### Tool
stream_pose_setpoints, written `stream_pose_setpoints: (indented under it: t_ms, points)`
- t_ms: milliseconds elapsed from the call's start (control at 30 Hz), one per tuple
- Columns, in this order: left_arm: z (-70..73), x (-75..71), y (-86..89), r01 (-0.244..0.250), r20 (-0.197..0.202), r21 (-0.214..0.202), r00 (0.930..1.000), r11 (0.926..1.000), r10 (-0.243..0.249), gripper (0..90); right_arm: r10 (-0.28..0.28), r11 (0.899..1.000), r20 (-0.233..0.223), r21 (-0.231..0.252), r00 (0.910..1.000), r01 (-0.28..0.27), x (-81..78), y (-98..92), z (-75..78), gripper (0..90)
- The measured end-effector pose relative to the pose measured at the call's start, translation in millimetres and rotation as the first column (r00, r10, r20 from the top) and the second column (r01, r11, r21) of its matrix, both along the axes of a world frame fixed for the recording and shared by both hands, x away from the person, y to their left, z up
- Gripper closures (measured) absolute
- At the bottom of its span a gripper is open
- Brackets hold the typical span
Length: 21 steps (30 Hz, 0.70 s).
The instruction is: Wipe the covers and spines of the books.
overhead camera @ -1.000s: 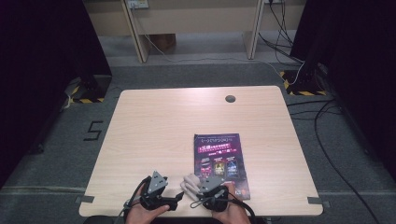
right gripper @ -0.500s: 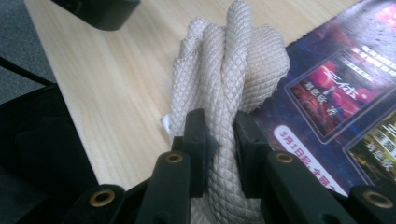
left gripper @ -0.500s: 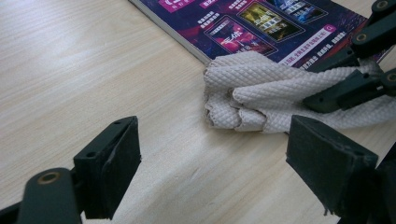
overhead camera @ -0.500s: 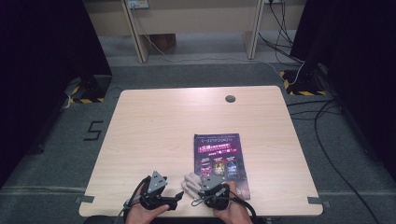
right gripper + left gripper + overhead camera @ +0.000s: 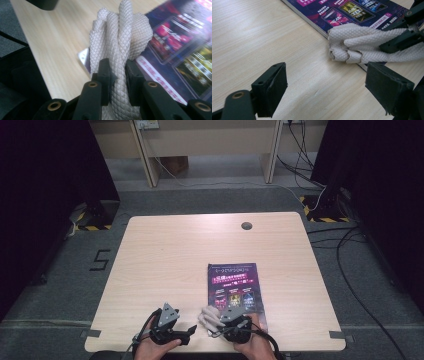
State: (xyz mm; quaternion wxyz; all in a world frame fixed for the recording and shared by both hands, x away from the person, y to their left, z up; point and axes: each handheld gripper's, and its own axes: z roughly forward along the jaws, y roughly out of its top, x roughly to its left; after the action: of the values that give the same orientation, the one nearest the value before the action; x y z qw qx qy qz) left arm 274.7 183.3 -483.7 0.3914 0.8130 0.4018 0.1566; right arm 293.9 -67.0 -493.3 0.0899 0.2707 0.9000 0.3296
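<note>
One cloth (image 5: pixel 210 316), one booklet (image 5: pixel 235 287), one table (image 5: pixel 175 255)

Both handheld grippers are chunky black plastic: the left gripper (image 5: pixel 191 329) has square flat pads (image 5: pixel 273 88) and brass-coloured rivets on its arms. Each one carries a grey three-cornered plate (image 5: pixel 168 313) on top, and the right gripper (image 5: pixel 214 319) trails a black cable (image 5: pixel 265 341).

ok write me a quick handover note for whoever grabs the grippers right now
Right gripper: shut on the folded white cloth, holding it over the near left corner of the purple booklet.
Left gripper: open, nothing between its jaws, low over bare table just left of the cloth.
Done: cloth picked up and brought to the booklet.
Left: probably wiping the booklet cover or the table with the cloth; no wiped area can be told yet.
</note>
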Motion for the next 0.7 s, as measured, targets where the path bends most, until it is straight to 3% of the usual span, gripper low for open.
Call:
stream_pose_setpoints:
  t_ms: [167,467,700]
  points:
    - [-0.6,0.7,-0.9,-0.003,-0.005,0.0,1.0,1.0,0.003,17.1,0.0,1.0,0.01,-0.016,0.9999,0.0,-0.6,1.8,0.8,77.6]
    - [-0.6,0.7,-1.0,0.0,-0.003,0.0,1.0,1.0,0.0,17.1,0.062,0.998,0.014,-0.006,0.998,-0.062,-6.0,27.2,-0.4,77.7]
    - [-0.5,0.3,-0.9,0.002,-0.001,0.001,1.0,1.0,-0.002,17.1,0.057,0.998,-0.003,0.005,0.9984,-0.057,-4.2,23.8,-0.2,77.4]
